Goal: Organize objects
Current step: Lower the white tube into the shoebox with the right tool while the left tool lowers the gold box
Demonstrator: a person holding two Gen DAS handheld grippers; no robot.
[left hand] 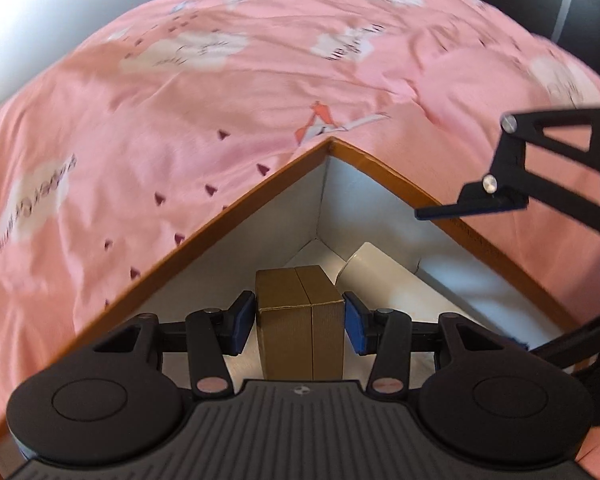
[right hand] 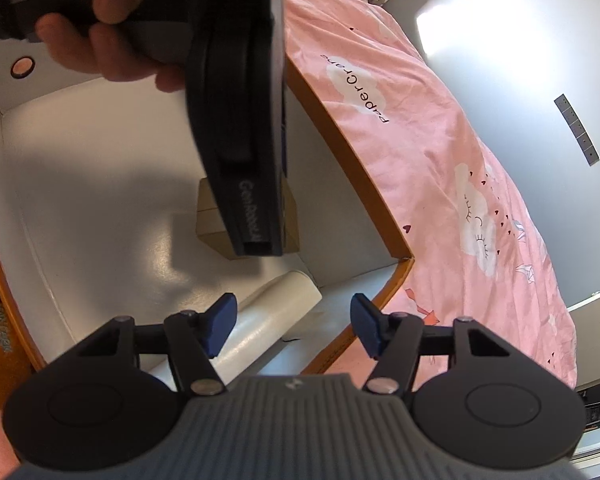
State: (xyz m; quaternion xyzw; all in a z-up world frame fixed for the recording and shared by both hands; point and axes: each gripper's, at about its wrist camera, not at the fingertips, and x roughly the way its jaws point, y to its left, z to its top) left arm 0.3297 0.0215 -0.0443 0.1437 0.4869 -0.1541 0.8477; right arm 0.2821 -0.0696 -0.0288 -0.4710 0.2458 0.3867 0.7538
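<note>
**A:** What does the left wrist camera give us?

**B:** The left gripper (left hand: pixel 299 322) has a small brown carton (left hand: pixel 302 320) between its blue pads (left hand: pixel 356 326), both pads pressed flat on the carton's sides, so it is clamped on it. The carton sits inside a large box (left hand: pixel 236 212) with an orange rim and white inner walls, near the box's far corner. A white tube (left hand: pixel 384 276) lies on the box floor just right of the carton. The box rests on a pink bedsheet (left hand: pixel 220 100) printed with clouds. The other gripper's black linkage shows at the right edge, over the box rim.

**A:** And the right wrist camera?

**B:** The right gripper (right hand: pixel 293 326) hangs over the near corner of the box (right hand: pixel 352 168) with its jaws well apart and nothing between them. The white tube (right hand: pixel 276 312) lies below its left finger. Further in, a hand (right hand: pixel 112 36) grips the left tool (right hand: pixel 240 128), which hides most of the brown carton (right hand: pixel 210 216). The pink bedsheet (right hand: pixel 440 184) runs along the right.
</note>
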